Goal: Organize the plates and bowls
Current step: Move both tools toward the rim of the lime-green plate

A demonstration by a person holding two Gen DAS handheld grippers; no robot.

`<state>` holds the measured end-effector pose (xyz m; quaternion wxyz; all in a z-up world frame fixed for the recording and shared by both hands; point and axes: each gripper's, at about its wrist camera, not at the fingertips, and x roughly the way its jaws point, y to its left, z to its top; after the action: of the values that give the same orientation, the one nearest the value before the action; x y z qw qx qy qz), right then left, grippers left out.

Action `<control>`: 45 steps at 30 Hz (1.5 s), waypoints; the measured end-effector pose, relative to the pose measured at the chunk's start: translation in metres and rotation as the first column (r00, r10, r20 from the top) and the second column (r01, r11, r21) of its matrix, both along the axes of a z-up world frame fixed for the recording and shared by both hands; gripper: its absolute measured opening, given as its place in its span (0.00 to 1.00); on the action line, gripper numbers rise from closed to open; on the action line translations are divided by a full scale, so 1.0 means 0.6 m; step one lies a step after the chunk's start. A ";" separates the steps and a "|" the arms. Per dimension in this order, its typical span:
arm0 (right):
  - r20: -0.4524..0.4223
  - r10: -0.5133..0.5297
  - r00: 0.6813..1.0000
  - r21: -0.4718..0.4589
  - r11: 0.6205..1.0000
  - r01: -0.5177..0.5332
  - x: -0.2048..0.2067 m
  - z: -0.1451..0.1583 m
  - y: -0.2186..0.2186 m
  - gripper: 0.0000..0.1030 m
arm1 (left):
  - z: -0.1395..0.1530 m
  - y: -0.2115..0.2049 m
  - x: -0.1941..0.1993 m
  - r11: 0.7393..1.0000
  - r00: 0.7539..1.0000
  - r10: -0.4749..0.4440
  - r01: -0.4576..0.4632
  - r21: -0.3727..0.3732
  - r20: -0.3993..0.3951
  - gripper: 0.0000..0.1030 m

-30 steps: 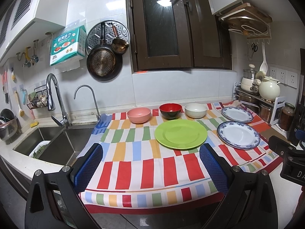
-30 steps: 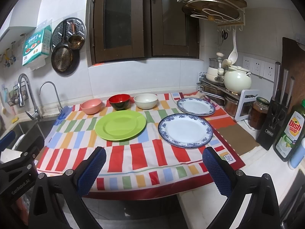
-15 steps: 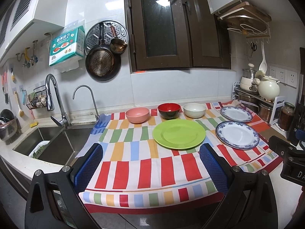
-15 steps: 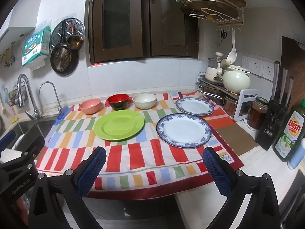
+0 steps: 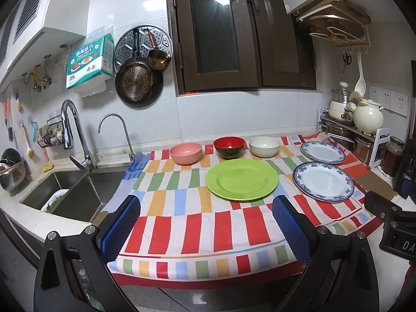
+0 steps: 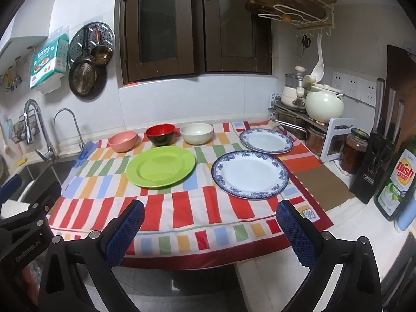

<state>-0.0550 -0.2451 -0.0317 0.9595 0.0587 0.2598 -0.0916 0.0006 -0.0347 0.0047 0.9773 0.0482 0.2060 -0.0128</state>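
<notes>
Both tongs [image 5: 206, 221] [image 6: 210, 223] gape empty before upright bowls [image 5: 228, 147], flat plates [image 6: 160, 166].

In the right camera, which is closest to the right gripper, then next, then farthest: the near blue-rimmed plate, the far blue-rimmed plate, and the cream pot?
From the right gripper:
1. Near blue-rimmed plate, just ahead on the cloth.
2. Far blue-rimmed plate, behind it, toward the back right.
3. Cream pot, up on the rack at the back right.
</notes>
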 end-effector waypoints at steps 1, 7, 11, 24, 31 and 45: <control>-0.005 0.002 1.000 0.001 1.000 -0.002 0.002 -0.001 -0.001 1.00 | -0.002 -0.004 0.001 1.000 1.000 0.002 -0.002 -0.004 -0.006 1.00; -0.034 0.056 0.998 0.000 0.998 -0.056 0.011 -0.017 -0.012 1.00 | -0.018 -0.019 0.008 1.000 0.998 0.025 -0.026 -0.016 -0.060 1.00; -0.047 0.072 0.996 0.017 0.997 -0.072 0.023 -0.024 -0.020 1.00 | -0.024 -0.019 0.021 0.999 0.996 0.038 -0.038 -0.006 -0.075 1.00; -0.050 0.045 0.998 0.028 0.999 -0.044 0.140 -0.027 0.011 1.00 | -0.016 0.038 0.164 0.999 0.999 -0.011 0.012 0.031 -0.041 1.00; -0.029 -0.019 0.999 0.025 1.000 0.020 0.211 -0.017 0.050 1.00 | -0.024 0.075 0.244 0.997 0.996 -0.055 0.058 0.041 -0.070 1.00; -0.111 -0.016 0.994 -0.020 1.000 0.014 0.352 -0.032 0.067 0.99 | -0.033 0.076 0.353 0.997 0.992 0.027 -0.018 0.073 -0.120 1.00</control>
<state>0.1564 -0.2046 -0.0508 0.9434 0.0463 0.3115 -0.1042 0.2121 0.0110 -0.0152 0.9607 0.0802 0.2657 0.0028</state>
